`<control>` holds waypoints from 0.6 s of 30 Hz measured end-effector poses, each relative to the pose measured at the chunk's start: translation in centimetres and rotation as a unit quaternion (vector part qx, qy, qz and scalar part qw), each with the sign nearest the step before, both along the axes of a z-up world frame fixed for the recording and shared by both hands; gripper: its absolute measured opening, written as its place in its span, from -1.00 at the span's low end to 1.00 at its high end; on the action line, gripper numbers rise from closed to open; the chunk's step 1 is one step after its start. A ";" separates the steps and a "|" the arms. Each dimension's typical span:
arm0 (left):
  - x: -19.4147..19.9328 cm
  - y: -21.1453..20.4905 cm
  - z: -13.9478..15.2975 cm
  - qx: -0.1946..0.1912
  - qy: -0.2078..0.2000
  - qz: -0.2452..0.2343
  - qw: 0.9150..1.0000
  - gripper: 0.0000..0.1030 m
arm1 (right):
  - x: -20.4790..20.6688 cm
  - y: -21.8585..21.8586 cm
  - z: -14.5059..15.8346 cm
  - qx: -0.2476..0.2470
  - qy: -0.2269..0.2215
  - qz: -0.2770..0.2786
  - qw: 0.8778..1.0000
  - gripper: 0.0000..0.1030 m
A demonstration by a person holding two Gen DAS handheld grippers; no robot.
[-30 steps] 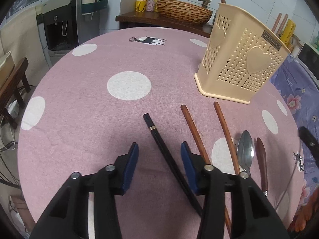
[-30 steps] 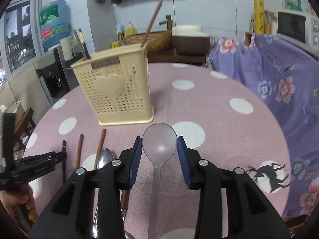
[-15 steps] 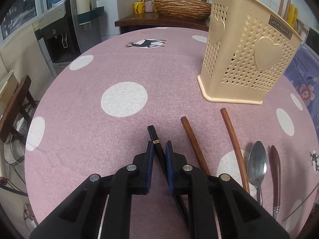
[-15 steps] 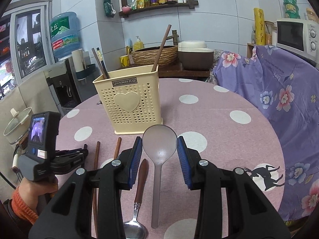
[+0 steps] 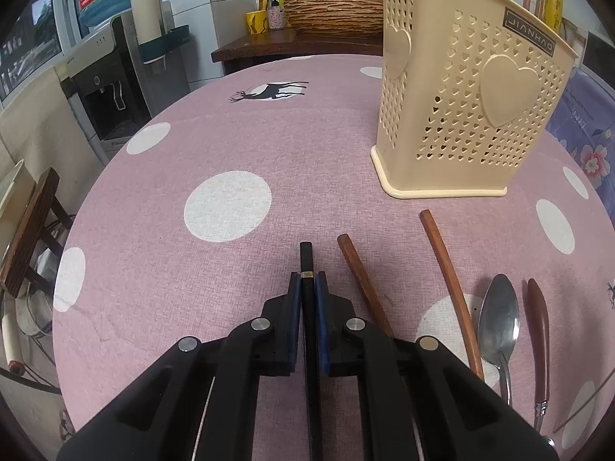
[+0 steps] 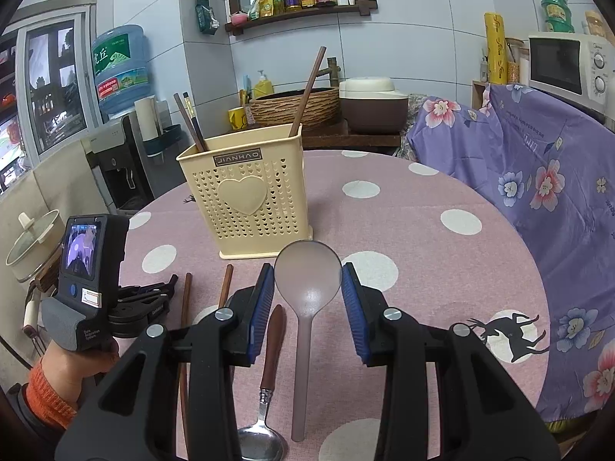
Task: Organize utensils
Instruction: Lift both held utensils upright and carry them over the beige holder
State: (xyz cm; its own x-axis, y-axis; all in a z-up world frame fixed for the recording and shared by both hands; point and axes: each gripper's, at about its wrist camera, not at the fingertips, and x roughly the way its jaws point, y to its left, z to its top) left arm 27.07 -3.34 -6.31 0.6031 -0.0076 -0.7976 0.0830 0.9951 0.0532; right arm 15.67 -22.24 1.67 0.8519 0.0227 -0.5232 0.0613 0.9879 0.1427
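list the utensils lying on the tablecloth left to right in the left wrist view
black chopstick → shorter brown chopstick → longer brown chopstick → metal spoon → wooden-handled utensil

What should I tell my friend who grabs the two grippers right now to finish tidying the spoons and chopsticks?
Left gripper: shut on the black chopstick, which lies on the table.
Right gripper: holding the grey plastic spoon by its bowl.
Done: a few chopsticks already stand in the cream holder.
Left: lift the black chopstick into the holder, then the grey spoon, two brown chopsticks, metal spoon and the brown-handled utensil.
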 end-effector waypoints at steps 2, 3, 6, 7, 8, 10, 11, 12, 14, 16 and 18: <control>0.0 0.0 0.0 -0.004 0.000 0.000 1.000 -0.83 | 0.0 0.1 -0.1 -0.001 0.001 0.001 1.000 -0.29; 0.1 0.1 0.0 -0.007 0.000 -0.001 1.000 -0.83 | 0.0 0.1 -0.1 -0.002 0.001 0.001 1.000 -0.29; 0.1 0.4 0.3 -0.022 -0.004 -0.003 1.000 -0.83 | -0.1 0.1 0.0 -0.001 -0.002 0.004 1.000 -0.29; -0.1 0.5 0.5 -0.024 -0.009 -0.002 1.000 -0.83 | -0.1 0.0 0.0 -0.001 -0.003 0.005 1.000 -0.29; -0.3 0.5 0.9 -0.026 -0.017 -0.003 1.000 -0.83 | -0.2 0.0 0.1 0.000 -0.004 0.006 1.000 -0.29; -0.9 0.9 2.1 -0.037 -0.033 -0.005 0.999 -0.83 | -0.3 -0.3 0.2 0.002 -0.007 0.009 1.000 -0.29; -1.3 1.1 2.8 -0.045 -0.042 -0.006 0.998 -0.83 | -0.4 -0.4 0.2 0.003 -0.008 0.010 1.000 -0.29; -1.7 1.3 3.5 -0.052 -0.052 -0.007 0.997 -0.83 | -0.4 -0.5 0.2 0.004 -0.009 0.011 1.000 -0.29; -2.7 1.9 5.4 -0.068 -0.076 -0.012 0.995 -0.83 | -0.5 -0.8 0.3 0.010 -0.011 0.013 1.000 -0.29; -3.7 2.2 7.2 -0.076 -0.100 -0.017 0.992 -0.83 | -0.6 -1.1 0.4 0.017 -0.010 0.015 1.000 -0.29; -4.7 2.5 8.9 -0.084 -0.123 -0.022 0.989 -0.83 | -0.7 -1.3 0.4 0.022 -0.011 0.016 1.000 -0.29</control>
State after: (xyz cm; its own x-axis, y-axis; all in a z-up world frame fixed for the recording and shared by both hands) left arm 22.37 -0.86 2.58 0.7750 -0.1593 -0.6115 0.1324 0.9872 -0.0893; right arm 14.97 -23.56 2.08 0.8620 0.0724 -0.5018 0.0262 0.9821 0.1868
